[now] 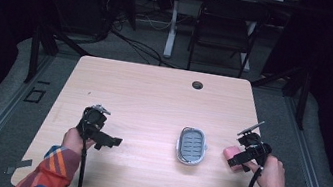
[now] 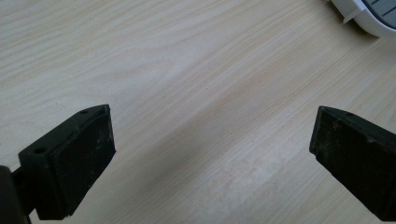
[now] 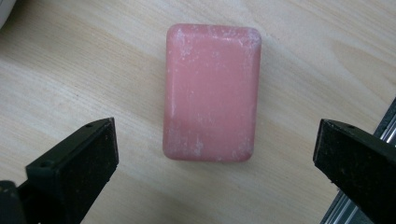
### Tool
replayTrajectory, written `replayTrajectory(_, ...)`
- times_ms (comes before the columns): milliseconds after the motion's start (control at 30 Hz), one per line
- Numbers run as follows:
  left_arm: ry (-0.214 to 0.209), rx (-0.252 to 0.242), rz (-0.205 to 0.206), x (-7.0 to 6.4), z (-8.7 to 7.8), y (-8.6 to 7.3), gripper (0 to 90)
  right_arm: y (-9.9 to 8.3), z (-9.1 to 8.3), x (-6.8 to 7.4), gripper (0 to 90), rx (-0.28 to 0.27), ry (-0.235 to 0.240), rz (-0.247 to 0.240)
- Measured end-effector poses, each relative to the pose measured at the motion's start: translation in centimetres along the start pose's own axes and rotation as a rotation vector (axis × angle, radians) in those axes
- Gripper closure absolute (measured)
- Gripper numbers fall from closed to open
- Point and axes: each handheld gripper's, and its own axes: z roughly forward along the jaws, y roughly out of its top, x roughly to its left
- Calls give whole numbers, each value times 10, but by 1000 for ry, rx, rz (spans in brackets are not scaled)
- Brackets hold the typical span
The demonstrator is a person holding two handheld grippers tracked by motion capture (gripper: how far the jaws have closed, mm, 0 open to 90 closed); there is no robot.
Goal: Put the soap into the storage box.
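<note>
The high view is dim and soft, its surroundings sinking into near black, while the table (image 1: 153, 101) is lit evenly from above with faint shadows under the hands. Both gripper views are brighter; the wood grain and the pink soap (image 3: 211, 92) look sharp, the near black jaws slightly blurred

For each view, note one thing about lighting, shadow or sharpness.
High view: table brightly lit, surroundings very dark. Left gripper view: left gripper throws a soft shadow on the wood. Right gripper view: pink soap sharp, evenly lit.
</note>
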Motion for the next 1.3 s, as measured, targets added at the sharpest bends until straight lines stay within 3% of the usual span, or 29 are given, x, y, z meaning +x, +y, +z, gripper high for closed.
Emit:
replayTrajectory(100,0,0,-1,0,0,0,1,4,2,0,0,18,1,-3)
replayTrajectory(133,0,0,0,0,0,0,1,5,5,1,9,-2,-7,9)
replayTrajectory(200,0,0,0,0,0,0,1,9,5,0,55,52,-15,-19)
replayTrajectory(300,0,-1,0,0,0,0,1,11,11,0,106,40,-8,16)
replayTrajectory(533,0,2,0,0,1,0,1,16,18,-2,141,72,2,14)
replayTrajectory(633,-1,2,1,0,1,0,1,19,20,-2,152,90,-15,12)
replayTrajectory(733,-3,1,-1,-1,1,0,1,20,24,-1,177,83,-15,24)
replayTrajectory(1000,-6,1,-6,-1,1,0,1,26,27,-1,220,147,-20,-4)
replayTrajectory(1067,-7,1,-6,-1,1,0,1,24,31,1,238,106,-15,23)
replayTrajectory(1300,-6,3,-5,-1,1,0,1,27,33,2,303,128,-7,15)
